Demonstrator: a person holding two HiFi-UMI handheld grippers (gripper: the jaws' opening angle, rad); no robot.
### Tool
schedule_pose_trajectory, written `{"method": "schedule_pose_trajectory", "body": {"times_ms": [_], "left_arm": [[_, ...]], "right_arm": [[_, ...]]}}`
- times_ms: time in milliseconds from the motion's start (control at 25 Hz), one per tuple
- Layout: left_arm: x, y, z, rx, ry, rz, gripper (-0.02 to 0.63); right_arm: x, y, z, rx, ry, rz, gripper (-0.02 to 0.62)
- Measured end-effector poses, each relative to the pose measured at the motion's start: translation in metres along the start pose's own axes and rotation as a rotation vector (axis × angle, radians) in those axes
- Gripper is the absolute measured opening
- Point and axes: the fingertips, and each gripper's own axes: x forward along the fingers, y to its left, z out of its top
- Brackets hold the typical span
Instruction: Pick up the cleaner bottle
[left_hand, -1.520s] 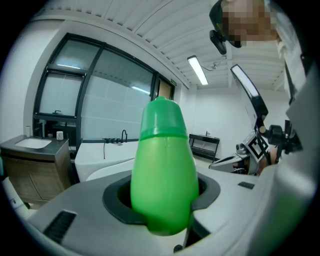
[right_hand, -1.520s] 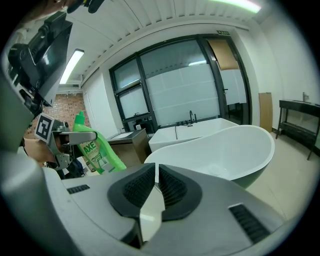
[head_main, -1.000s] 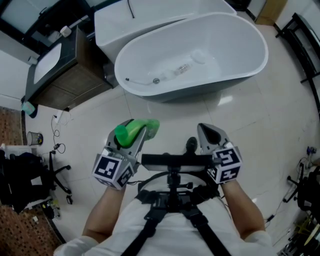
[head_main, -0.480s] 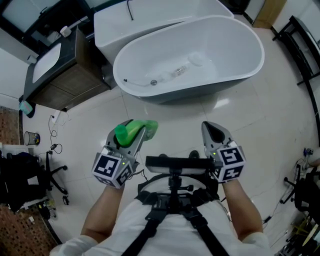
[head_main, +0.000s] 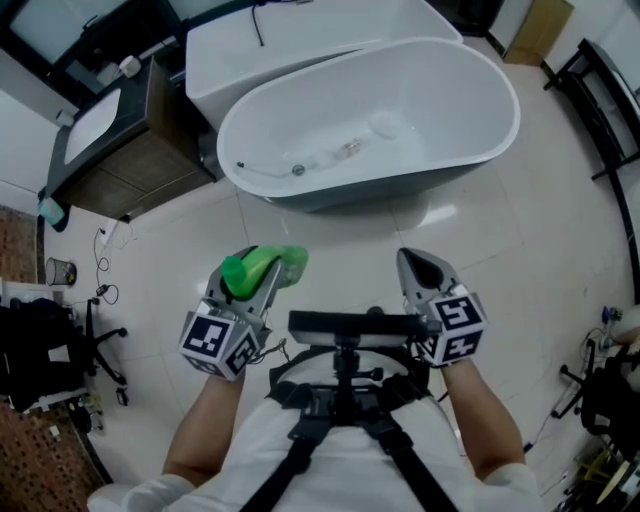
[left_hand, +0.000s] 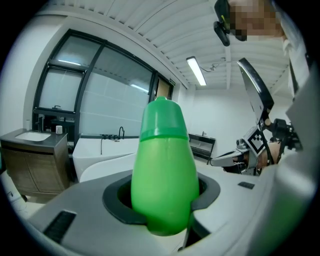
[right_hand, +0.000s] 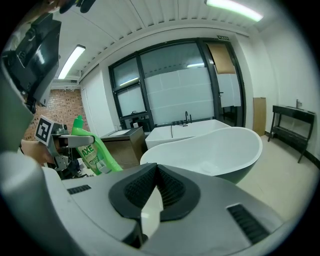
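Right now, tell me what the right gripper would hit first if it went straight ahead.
Most likely the bathtub: the right gripper, shut and empty, aims at its near side over open floor. It tilts downward, so the floor might come first; depth is unclear.

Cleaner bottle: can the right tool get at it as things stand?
Probably yes. From the right tool, the cleaner bottle shows off to one side with nothing between. But the right tool's jaws are shut, and the left tool grips the bottle below the cap, leaving the labelled body free.
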Motion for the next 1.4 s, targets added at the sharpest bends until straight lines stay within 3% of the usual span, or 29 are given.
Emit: {"method": "schedule_pose_trajectory", "body": {"times_ms": [560,1400], "left_arm": [[0.007,-0.033,-0.009,0.011,0.033,-0.027,0.178],[0.014,-0.039,-0.018,-0.009,0.065,-0.039,0.178]], "right_arm": [[-0.006,-0.011,-0.024,-0.017,0.054,0.021,0.009],[-0.003,-0.007,-0.025,-0.035,0.073,0.044,0.008]]}}
